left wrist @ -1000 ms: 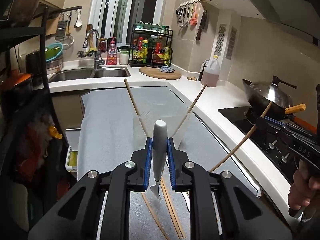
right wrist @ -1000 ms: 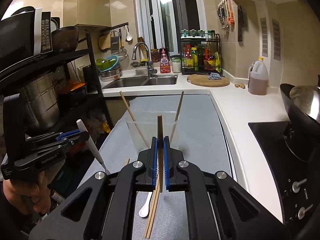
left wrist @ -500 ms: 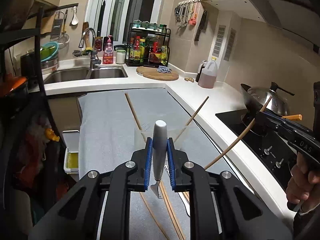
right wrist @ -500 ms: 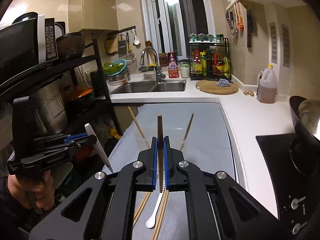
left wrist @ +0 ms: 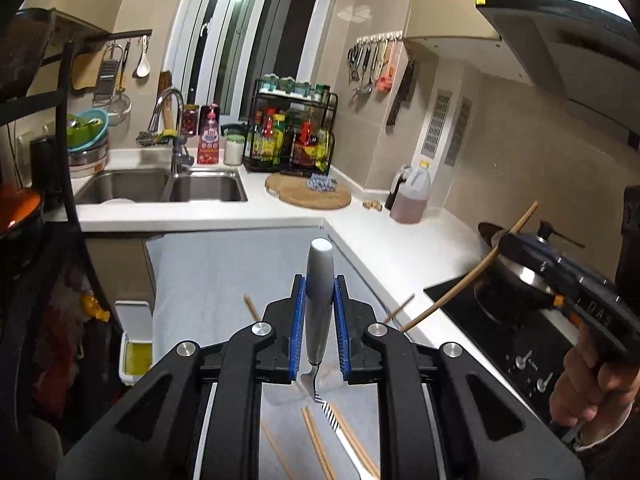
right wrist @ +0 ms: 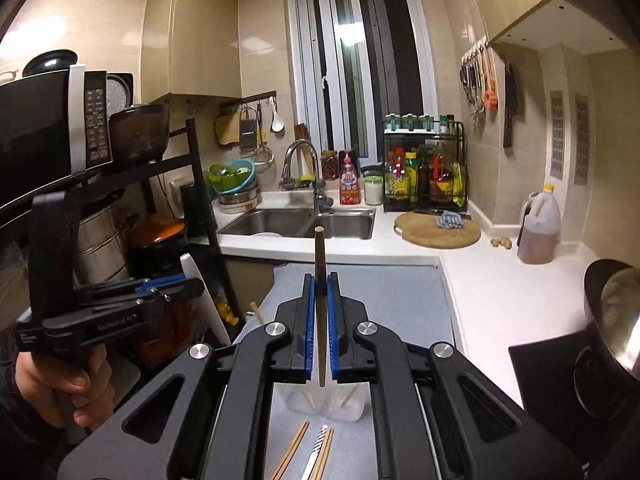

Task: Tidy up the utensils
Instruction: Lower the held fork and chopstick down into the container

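My left gripper [left wrist: 319, 280] is shut on a white-handled fork [left wrist: 319, 300], held upright above the grey mat [left wrist: 224, 276]. My right gripper [right wrist: 320, 280] is shut on a wooden chopstick [right wrist: 319, 312], also upright; it shows at the right of the left wrist view [left wrist: 472, 276]. A clear plastic container [right wrist: 328, 402] stands on the mat below both grippers, with two chopsticks [left wrist: 252, 308] leaning in it. Loose chopsticks [right wrist: 292, 452] and a striped-handled utensil [right wrist: 316, 452] lie on the mat in front of it.
White counter [right wrist: 492, 280] runs right of the mat, with an oil jug [right wrist: 538, 228], a round cutting board [right wrist: 436, 230] and the sink [right wrist: 300, 224] behind. A wok [left wrist: 516, 276] sits on the black stove at right. A black shelf rack [right wrist: 120, 200] stands at left.
Both grippers have risen with their utensils and the container has dropped low in both views. The fork and the chopstick stay clamped.
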